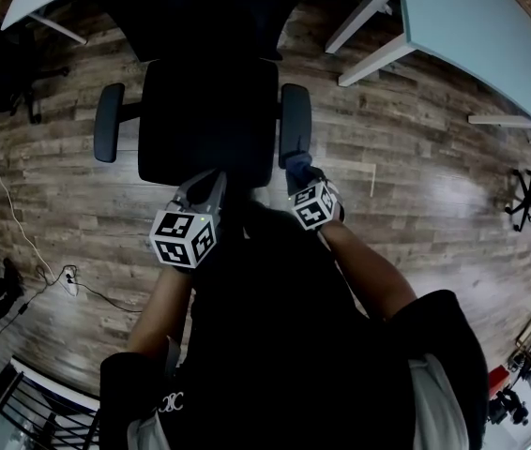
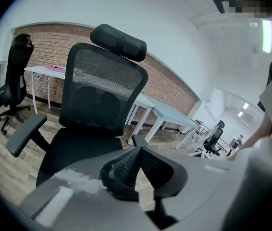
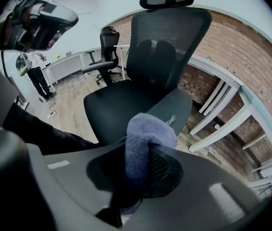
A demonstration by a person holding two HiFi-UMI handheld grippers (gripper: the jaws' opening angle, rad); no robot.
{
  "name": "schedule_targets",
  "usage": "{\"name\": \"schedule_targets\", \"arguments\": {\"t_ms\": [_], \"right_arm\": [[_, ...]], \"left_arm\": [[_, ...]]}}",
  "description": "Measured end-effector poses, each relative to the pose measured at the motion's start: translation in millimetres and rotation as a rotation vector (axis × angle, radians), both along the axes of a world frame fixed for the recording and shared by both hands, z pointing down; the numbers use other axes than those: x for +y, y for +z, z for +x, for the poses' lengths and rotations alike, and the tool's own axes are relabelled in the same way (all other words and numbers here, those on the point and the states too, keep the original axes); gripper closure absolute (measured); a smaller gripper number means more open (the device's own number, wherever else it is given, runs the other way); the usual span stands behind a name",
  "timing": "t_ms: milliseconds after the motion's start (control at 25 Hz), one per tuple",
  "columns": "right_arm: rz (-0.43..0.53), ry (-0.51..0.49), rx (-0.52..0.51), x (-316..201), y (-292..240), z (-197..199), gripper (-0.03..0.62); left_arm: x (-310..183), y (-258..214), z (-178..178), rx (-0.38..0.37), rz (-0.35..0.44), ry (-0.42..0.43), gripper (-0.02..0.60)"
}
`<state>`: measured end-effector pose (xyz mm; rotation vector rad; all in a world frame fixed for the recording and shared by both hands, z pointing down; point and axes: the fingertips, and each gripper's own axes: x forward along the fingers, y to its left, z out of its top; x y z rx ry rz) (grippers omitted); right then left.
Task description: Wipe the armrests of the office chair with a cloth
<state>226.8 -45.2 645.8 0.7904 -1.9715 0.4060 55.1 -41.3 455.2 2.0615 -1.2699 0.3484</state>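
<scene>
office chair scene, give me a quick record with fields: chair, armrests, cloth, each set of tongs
chair: black office chair, mesh back and headrest, facing the person, on a wood floor
cloth: blue-grey cloth, clamped in the right tongs
cloth position: at the near end of the right-hand armrest; contact unclear
idle side: left tongs shut, empty, near the seat's front edge
other armrest: left-hand armrest, nothing on it
surroundings: pale tables behind the chair
</scene>
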Motion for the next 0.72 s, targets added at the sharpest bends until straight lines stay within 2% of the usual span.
{"name": "schedule_targets", "arguments": {"t_ms": [400,720], "right_arm": [[0.047,-0.023,0.007,-39,-8,-14,0.528],[0.048,0.099,0.028,-122,-9,-22,0.528]], "left_arm": [[12,6,-18,0.003,-0.016,-0.057,0.575],[23,13,-42,0.006,-0.047,-0.106,0.575]]}}
